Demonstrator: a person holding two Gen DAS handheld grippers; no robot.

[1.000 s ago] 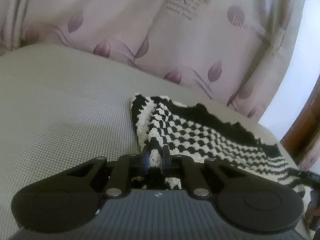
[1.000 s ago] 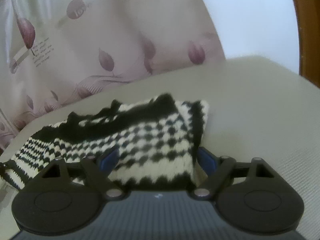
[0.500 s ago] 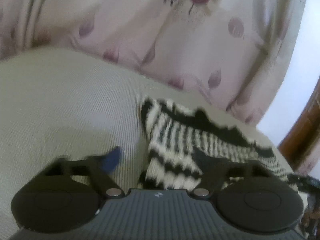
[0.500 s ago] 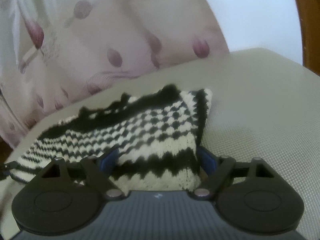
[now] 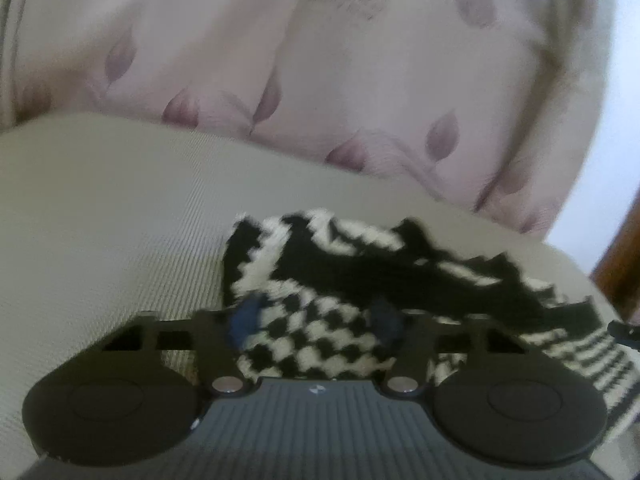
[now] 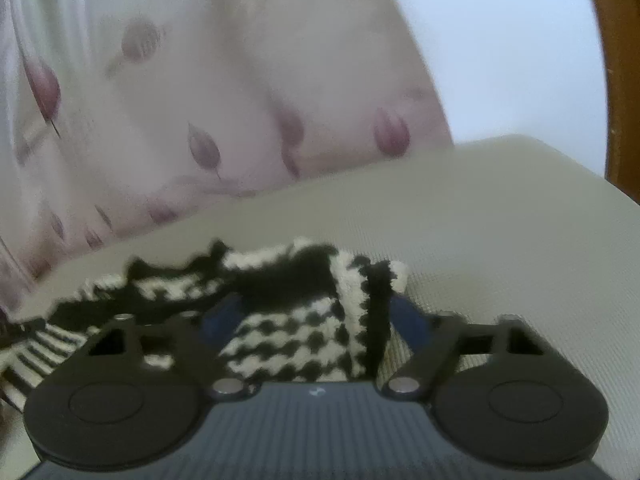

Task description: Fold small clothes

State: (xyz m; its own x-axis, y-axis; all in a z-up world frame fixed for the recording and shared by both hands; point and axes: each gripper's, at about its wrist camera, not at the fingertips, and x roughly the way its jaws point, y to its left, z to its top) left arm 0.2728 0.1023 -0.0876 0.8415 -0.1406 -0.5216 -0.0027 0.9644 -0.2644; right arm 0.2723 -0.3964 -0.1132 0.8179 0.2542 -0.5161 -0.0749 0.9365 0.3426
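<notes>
On the beige ribbed cushion [image 5: 100, 216], before a floral-print curtain [image 5: 320, 80], lies the black-and-white knitted garment [image 5: 360, 280], bunched and partly folded over itself. The left gripper [image 5: 316, 318] stands spread, its blue-padded fingers either side of the near checkered edge. The right gripper [image 6: 316, 318] likewise stands spread, straddling the opposite corner.

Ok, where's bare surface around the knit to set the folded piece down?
Bare beige cushion lies left of the knit garment, running back to the floral curtain. In the right wrist view, more bare cushion lies right of the garment, toward the wooden frame. It is crowded in the middle: left gripper and right gripper both straddle the knit, open.
</notes>
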